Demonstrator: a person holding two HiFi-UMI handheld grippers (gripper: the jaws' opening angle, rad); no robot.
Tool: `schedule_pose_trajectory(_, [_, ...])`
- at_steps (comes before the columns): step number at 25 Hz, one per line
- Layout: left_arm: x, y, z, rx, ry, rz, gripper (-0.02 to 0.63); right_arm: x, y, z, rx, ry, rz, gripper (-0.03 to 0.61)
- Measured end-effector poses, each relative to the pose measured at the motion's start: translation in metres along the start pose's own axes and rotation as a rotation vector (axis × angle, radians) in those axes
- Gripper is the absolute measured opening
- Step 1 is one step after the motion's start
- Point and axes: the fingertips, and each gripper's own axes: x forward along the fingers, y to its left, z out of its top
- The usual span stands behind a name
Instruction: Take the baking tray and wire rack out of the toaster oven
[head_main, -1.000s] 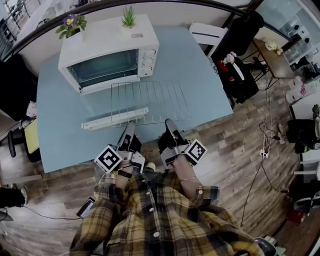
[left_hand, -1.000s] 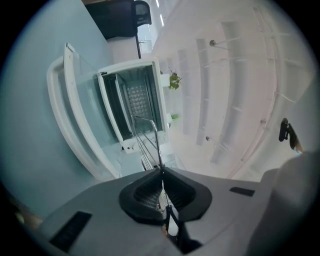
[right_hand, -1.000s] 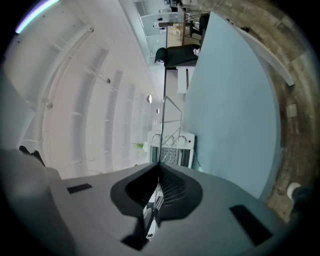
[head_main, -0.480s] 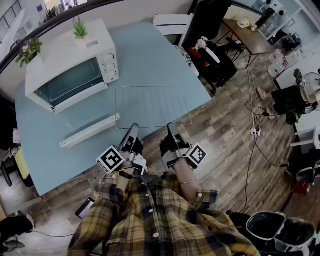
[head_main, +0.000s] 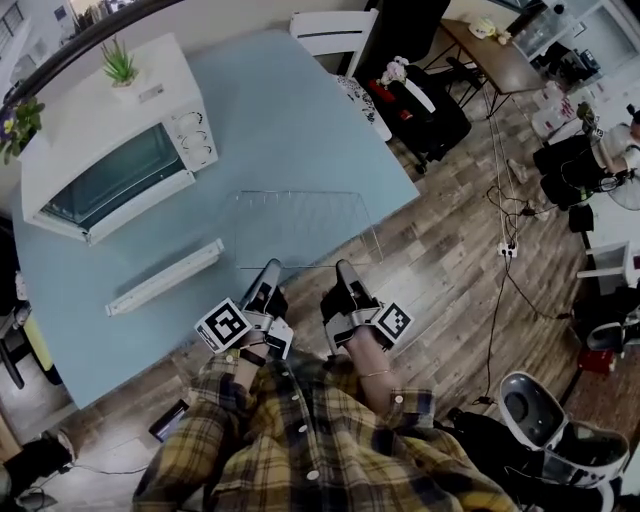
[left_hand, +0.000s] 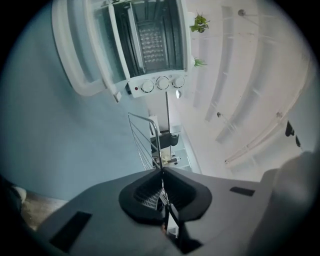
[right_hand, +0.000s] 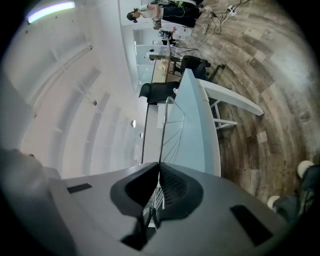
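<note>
My left gripper (head_main: 270, 268) and right gripper (head_main: 345, 268) are both clamped shut on the near rim of the wire rack (head_main: 300, 225), which lies flat over the desk's (head_main: 280, 120) near edge. Beyond, to the left, the toaster oven (head_main: 110, 170) stands with its door (left_hand: 82, 50) open. I cannot tell whether a tray is inside.

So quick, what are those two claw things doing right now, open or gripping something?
Left gripper: closed on the near edge of the wire rack.
Right gripper: closed on that same edge.
</note>
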Motion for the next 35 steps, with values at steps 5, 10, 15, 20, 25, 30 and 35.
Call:
schedule_pose_trajectory(5, [0.002, 0.022, -0.004, -0.041, 0.009, 0.057, 0.009, 0.001, -0.017, 0.000, 0.008, 0.008, -0.045, 0.012])
schedule_pose_trajectory(10, [-0.008, 0.051, -0.015, -0.183, 0.054, 0.156, 0.005, -0.002, -0.038, -0.003, 0.061, -0.013, -0.115, 0.009])
schedule_pose_trajectory(15, [-0.015, 0.063, -0.013, -0.268, 0.073, 0.201, 0.058, 0.007, -0.053, -0.013, 0.081, -0.018, -0.158, 0.009])
schedule_pose_trajectory(20, [-0.022, 0.072, -0.016, -0.300, 0.099, 0.229, 0.139, 0.012, -0.069, -0.018, 0.090, -0.027, -0.197, 0.011])
schedule_pose_trajectory(25, [-0.030, 0.077, -0.022, -0.310, 0.134, 0.262, 0.211, 0.018, -0.079, -0.021, 0.070, -0.029, -0.223, 0.012])
schedule_pose_trajectory(30, [-0.031, 0.072, -0.030, -0.336, 0.143, 0.250, 0.241, 0.024, -0.084, -0.019, 0.049, -0.039, -0.242, 0.012])
schedule_pose_trajectory(35, [-0.040, 0.074, -0.039, -0.323, 0.170, 0.280, 0.239, 0.029, -0.089, -0.020, 0.061, -0.055, -0.246, 0.017])
